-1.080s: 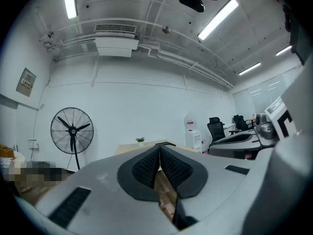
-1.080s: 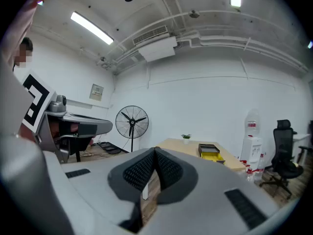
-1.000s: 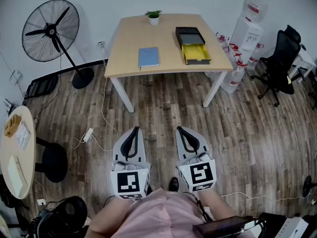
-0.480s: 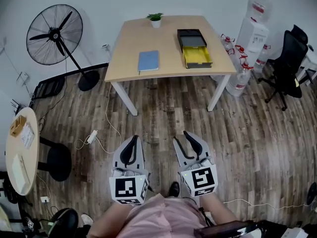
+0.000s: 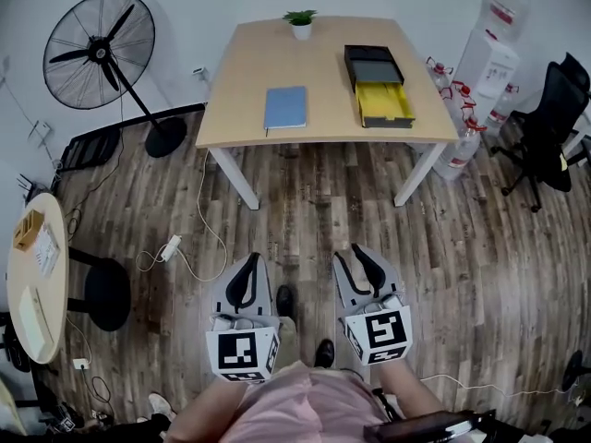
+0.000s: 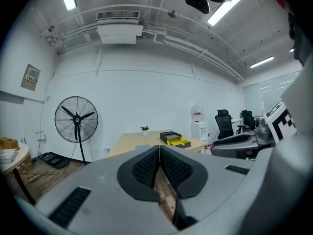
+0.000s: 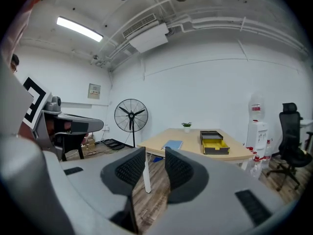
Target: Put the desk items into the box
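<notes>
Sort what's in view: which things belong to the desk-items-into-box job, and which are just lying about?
Job: desk, blue notebook, potted plant (likely), black and yellow box, left gripper (shut, empty), right gripper (open, empty).

Lying about: standing fan, water dispenser, office chair, round side table, power strip on the floor.

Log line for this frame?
left tongs: shut, empty | right tongs: open, empty | notebook, box: on desk, untouched
</notes>
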Action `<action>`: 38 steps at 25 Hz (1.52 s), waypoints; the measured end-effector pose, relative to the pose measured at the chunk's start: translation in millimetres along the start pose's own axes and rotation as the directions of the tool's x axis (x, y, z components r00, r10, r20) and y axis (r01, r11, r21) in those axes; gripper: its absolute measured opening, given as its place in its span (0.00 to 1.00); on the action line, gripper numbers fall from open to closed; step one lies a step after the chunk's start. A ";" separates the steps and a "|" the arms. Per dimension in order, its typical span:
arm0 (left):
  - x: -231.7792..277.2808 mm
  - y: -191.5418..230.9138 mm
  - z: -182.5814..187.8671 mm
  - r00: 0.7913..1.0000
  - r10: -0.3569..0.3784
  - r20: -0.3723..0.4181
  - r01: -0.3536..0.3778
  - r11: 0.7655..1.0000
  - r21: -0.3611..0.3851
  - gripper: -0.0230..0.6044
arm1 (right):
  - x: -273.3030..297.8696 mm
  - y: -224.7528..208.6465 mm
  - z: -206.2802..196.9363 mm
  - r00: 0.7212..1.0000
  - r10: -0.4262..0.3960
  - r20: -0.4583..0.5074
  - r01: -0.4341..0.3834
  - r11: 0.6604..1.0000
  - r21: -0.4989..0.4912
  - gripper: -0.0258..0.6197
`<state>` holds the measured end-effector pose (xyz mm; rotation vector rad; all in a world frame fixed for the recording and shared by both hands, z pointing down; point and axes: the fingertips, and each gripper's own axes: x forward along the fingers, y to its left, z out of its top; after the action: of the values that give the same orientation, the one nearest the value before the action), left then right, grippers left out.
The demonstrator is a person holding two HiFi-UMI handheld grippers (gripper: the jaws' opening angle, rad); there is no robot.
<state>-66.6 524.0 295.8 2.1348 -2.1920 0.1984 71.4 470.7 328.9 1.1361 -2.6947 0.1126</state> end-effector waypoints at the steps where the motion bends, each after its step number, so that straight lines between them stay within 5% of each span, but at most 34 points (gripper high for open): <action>1: 11.0 7.4 -0.5 1.000 0.000 0.002 0.000 1.000 -0.008 0.06 | 12.2 -1.8 1.8 1.000 -0.002 -0.004 0.002 1.000 -0.005 0.23; 17: 191.6 151.8 40.6 0.995 -0.063 0.080 0.065 0.998 -0.014 0.06 | 226.2 -22.6 84.5 0.995 -0.094 0.035 0.096 0.993 -0.070 0.22; 27: 246.6 153.1 29.1 0.985 -0.165 0.038 0.167 0.985 -0.036 0.06 | 262.7 -48.1 85.0 0.985 -0.173 -0.006 0.172 0.982 -0.072 0.21; 38: 303.2 140.7 5.9 0.981 -0.189 -0.050 0.188 0.982 -0.018 0.06 | 305.1 -92.1 65.5 0.984 -0.173 -0.042 0.172 0.985 -0.022 0.20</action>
<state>-215.8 226.5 328.0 2.2857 -1.9433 0.2235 -80.9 183.3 332.9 1.3392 -2.5412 0.0837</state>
